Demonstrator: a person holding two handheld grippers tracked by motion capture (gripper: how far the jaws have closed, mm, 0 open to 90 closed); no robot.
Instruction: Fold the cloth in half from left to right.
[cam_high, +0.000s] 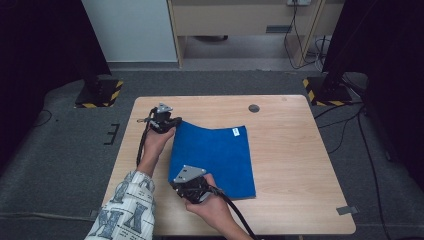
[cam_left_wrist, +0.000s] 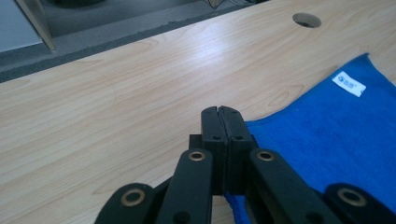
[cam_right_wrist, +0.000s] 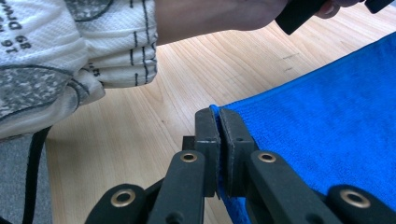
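Note:
A blue cloth (cam_high: 215, 157) with a small white label (cam_high: 235, 132) lies on the wooden table (cam_high: 290, 150), its left edge lifted. My left gripper (cam_high: 170, 123) is shut on the cloth's far left corner; in the left gripper view the blue cloth (cam_left_wrist: 336, 135) runs in between the closed jaws of that gripper (cam_left_wrist: 219, 112). My right gripper (cam_high: 186, 176) is shut on the near left corner. In the right gripper view the cloth (cam_right_wrist: 336, 116) edge is pinched between the jaws of the right gripper (cam_right_wrist: 217, 114), and a patterned sleeve (cam_right_wrist: 70, 51) crosses above.
A round cable hole (cam_high: 254, 108) sits in the table's far side, right of centre. Bare wood stretches to the right of the cloth. Two stand bases with yellow-black stripes (cam_high: 100, 94) rest on the grey floor beyond the table's far corners.

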